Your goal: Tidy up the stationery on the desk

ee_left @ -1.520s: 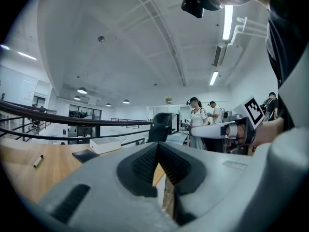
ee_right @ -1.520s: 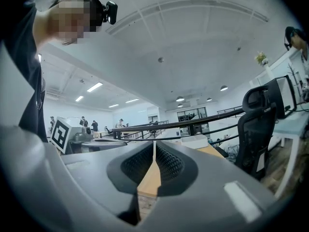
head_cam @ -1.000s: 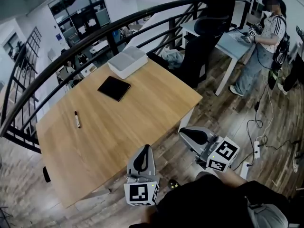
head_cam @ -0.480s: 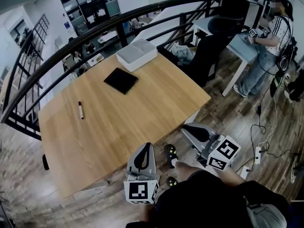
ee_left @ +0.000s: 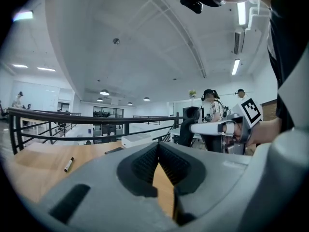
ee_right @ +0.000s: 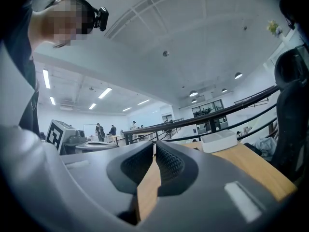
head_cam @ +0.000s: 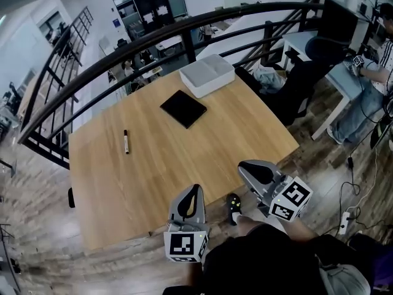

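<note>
I have stepped closer to the desk (head_cam: 184, 165). My left gripper (head_cam: 193, 195) and right gripper (head_cam: 250, 171) hang clenched, empty; pen (head_cam: 126, 141), notebook (head_cam: 183, 109), box (head_cam: 207, 75) untouched.

Black railing (head_cam: 258, 8) is curving across the top, with the wood floor (head_cam: 37, 195) showing below it. At far right a person (head_cam: 367, 94) is standing at a pale side table (head_cam: 341, 77), with a black office chair (head_cam: 325, 47) sitting just beside it. A white power strip (head_cam: 345, 222) is lying on the floor.
</note>
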The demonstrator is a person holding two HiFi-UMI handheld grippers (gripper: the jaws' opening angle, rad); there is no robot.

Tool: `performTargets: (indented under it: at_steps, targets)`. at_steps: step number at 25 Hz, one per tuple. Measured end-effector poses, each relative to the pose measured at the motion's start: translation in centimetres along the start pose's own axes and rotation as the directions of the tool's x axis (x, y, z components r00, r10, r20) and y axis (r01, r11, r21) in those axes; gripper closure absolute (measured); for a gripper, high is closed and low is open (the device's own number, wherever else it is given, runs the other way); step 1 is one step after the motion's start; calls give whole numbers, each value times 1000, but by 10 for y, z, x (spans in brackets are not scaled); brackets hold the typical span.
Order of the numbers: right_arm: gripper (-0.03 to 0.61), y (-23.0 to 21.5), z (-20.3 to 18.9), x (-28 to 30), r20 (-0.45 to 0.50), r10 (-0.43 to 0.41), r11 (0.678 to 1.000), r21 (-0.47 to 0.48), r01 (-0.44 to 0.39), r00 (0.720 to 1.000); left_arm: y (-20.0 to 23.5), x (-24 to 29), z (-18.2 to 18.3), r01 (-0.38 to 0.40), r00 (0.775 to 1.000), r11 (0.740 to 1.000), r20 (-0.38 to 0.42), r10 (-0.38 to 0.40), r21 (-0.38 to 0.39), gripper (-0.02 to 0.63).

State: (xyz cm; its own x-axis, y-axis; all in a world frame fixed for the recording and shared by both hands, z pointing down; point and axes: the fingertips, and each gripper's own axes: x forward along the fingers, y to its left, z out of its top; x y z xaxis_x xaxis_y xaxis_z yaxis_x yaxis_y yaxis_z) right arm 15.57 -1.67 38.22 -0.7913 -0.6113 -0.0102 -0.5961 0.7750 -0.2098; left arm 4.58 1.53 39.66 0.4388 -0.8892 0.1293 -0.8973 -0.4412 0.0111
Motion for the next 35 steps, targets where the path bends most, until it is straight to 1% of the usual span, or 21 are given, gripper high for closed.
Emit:
performTargets:
  at_steps: [5, 9, 14, 22, 27, 35]
  targets:
    - [563, -21, -3, 23, -6, 13, 1000, 22, -13, 1000, 22, 17, -2, -32, 999, 999, -8, 32, -20, 615]
    - [563, -31, 5, 45, -8, 25, 999, 33, -24, 1000, 44, 27, 6, -52, 999, 998, -12, 51, -46, 615]
    - [560, -56, 11, 69, -1, 49, 998, 44, -49, 999, 65, 46, 11, -100, 995, 994, -21, 99, -34, 615]
    - [557, -92, 21, 107, 2, 76, 996, 54, -76, 997, 97, 83, 19, -141, 990, 989, -33, 140, -54, 615]
    - [555, -117, 20, 126, -12, 76, 995, 58, -76, 997, 116, 98, 17, -176, 983, 983, -57, 173, -51, 610]
    - [549, -149, 19, 159, -41, 84, 996, 44, -83, 996, 151, 123, 16, -225, 973, 971, -68, 220, -77, 595]
